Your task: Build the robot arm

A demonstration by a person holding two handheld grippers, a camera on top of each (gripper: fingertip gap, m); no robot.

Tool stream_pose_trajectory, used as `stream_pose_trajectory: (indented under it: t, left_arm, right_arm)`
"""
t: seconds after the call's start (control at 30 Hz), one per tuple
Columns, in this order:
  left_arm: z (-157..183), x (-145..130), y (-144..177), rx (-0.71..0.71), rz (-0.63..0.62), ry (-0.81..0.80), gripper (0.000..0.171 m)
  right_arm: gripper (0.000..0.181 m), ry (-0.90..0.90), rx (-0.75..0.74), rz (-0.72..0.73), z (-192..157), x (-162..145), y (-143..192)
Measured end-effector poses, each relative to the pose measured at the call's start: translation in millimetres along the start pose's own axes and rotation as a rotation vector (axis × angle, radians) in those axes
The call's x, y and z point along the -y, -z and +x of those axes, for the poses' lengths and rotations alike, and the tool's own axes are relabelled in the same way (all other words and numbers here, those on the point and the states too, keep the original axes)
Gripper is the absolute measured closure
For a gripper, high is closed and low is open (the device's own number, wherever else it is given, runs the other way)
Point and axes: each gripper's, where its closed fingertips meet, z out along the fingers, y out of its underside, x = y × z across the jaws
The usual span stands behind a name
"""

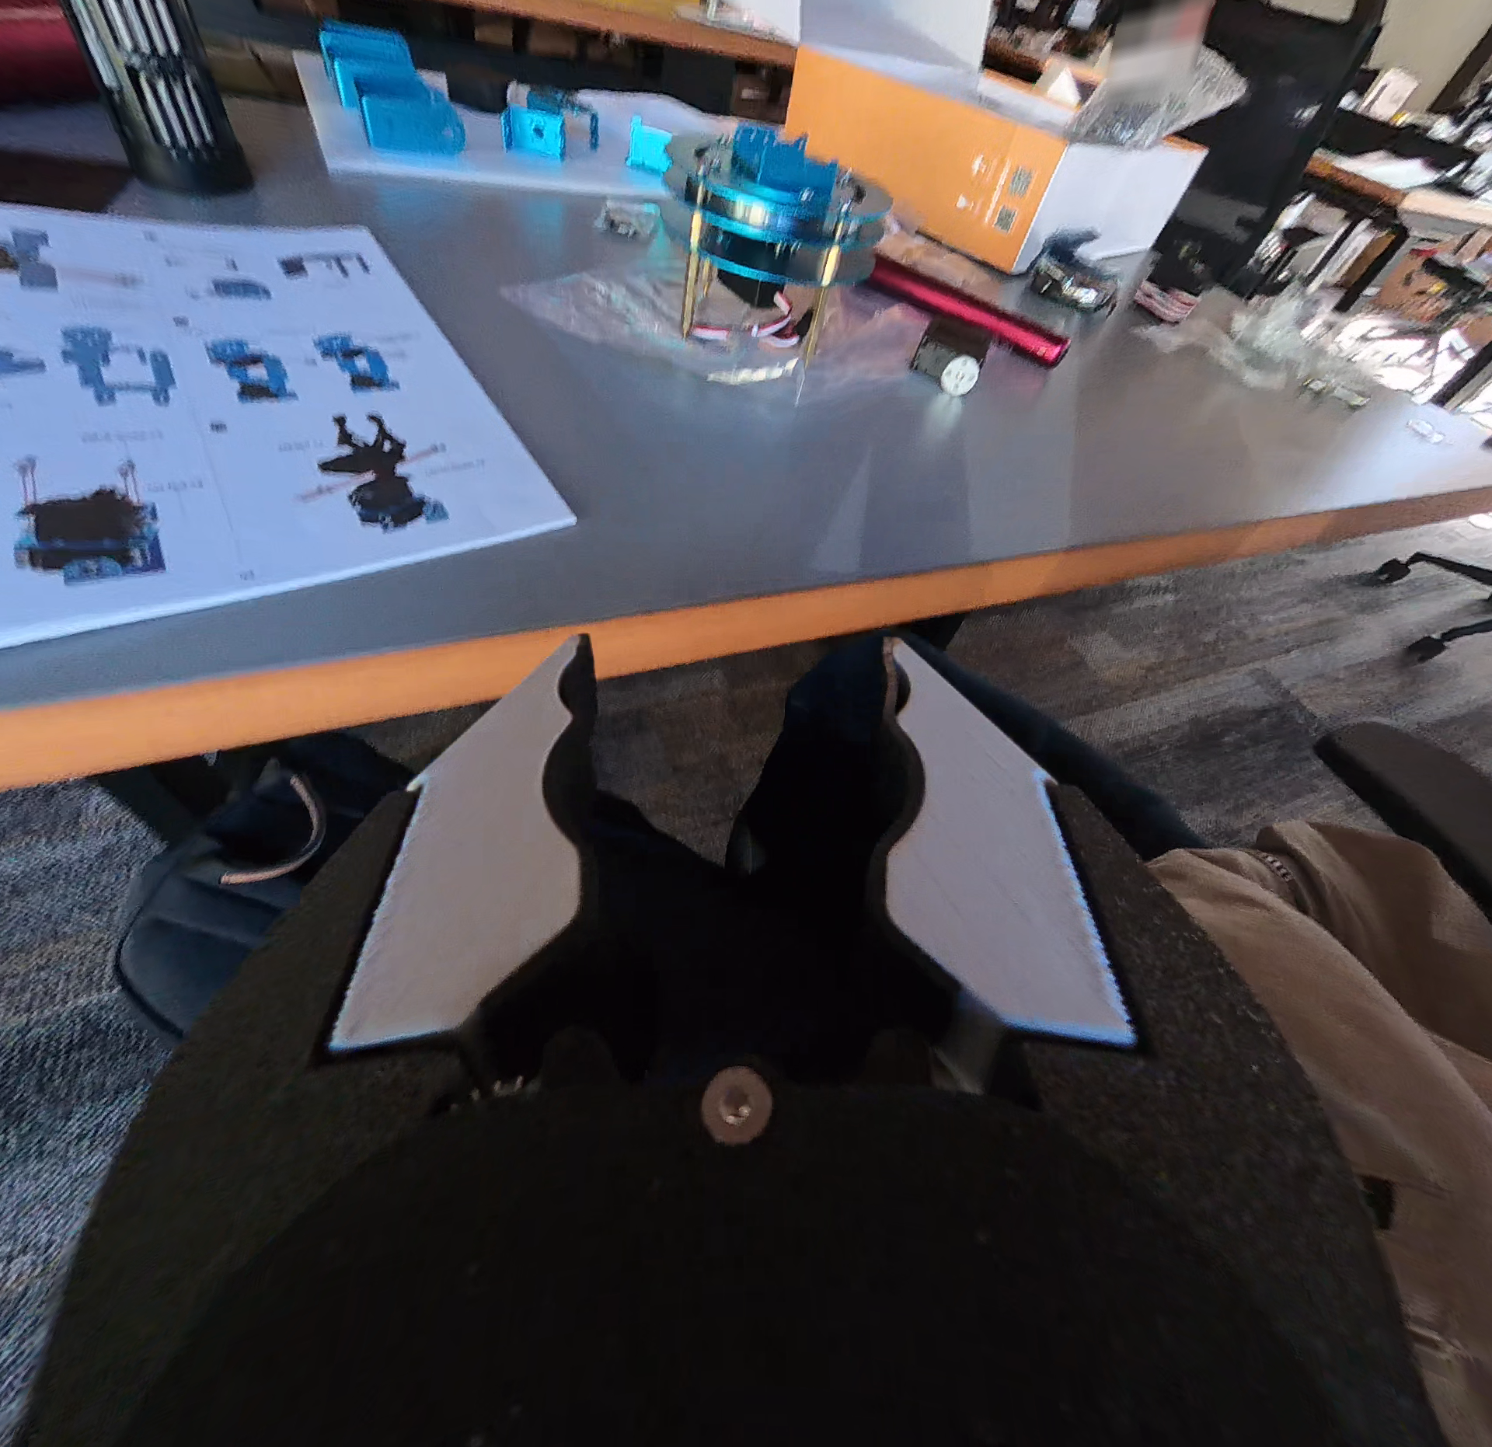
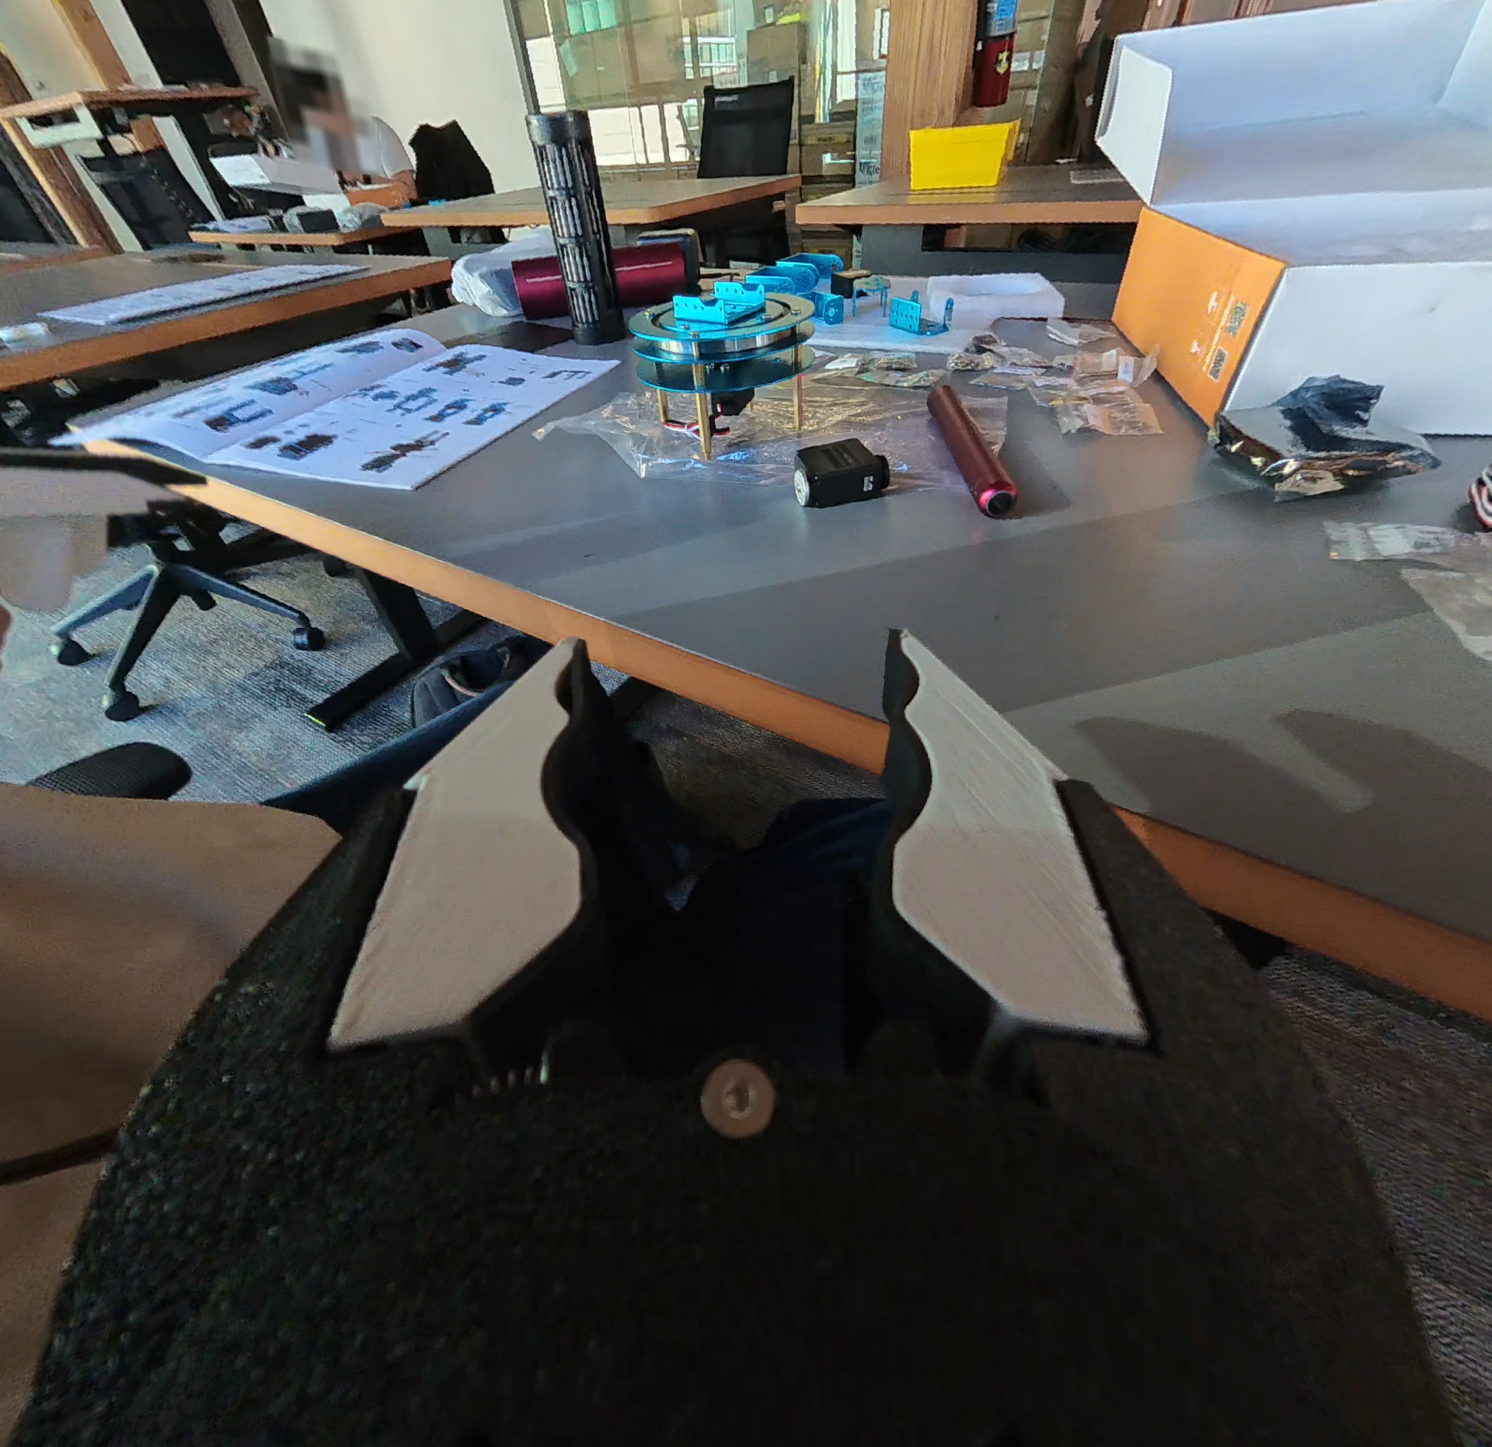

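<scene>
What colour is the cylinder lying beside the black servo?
Dark red cylinder, metallic, right of the black servo; clearest in the right wrist view.

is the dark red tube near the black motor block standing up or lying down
Lying down. The dark red tube rests on its side on the grey table, its open end facing the table edge, beside the black motor block.

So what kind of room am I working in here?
Likely an open office or lab workshop: rows of desks, wheeled office chairs, and a grey table spread with a kit's blue metal brackets and open instruction manual.
</scene>
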Motion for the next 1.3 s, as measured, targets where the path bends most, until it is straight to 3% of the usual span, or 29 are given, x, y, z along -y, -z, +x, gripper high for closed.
stream_pose_trajectory:
  t: [0.17, 0.33, 0.47, 0.67, 0.77, 0.9, 1.03, 1.13, 1.23, 1.3]
  left_arm:
    - [9.5, 12.7, -16.3, -0.045, 0.054, -0.057, 0.102]
    - [17.5, 4.0, -33.9, -0.105, 0.001, -0.126, 0.105]
    - [14.2, 16.3, -44.7, -0.115, -0.012, -0.131, 0.105]
    - [9.0, 55.2, -83.4, -0.165, -0.061, -0.144, 0.106]
    - [8.7, 77.6, -120.2, -0.237, -0.116, -0.181, 0.106]
    - [-3.7, 94.7, -176.8, -0.295, -0.255, -0.214, 0.105]
    - [-1.9, 109.4, -220.6, -0.413, -0.291, -0.093, 0.103]
    - [-5.7, 109.2, -238.1, -0.473, -0.305, -0.119, 0.075]
    - [-21.8, 97.1, -251.3, -0.449, -0.392, -0.256, 0.056]
    - [-19.4, 91.5, -255.4, -0.510, -0.442, -0.291, 0.051]
  right_arm:
    - [0.120, 0.017, -0.015, -0.023, 10.0, -3.9, -2.8]
    - [0.127, -0.024, 0.008, -0.087, 24.8, -6.4, -10.3]
    - [0.127, -0.001, 0.057, -0.175, 34.3, -3.5, -34.7]
    - [0.126, 0.140, 0.219, -0.329, 40.6, 14.3, -111.4]
    - [0.127, 0.271, 0.335, -0.436, 50.6, 22.3, -162.2]
    - [0.128, 0.304, 0.587, -0.512, 52.3, 44.9, -224.3]
    - [0.106, 0.144, 0.765, -0.553, 40.6, 49.9, -275.8]
    - [0.068, 0.197, 0.794, -0.486, 24.8, 42.2, -291.3]
    - [0.062, 0.226, 0.782, -0.537, 12.1, 22.9, -298.3]
    - [0.062, 0.242, 0.768, -0.590, 8.7, 10.2, -304.8]
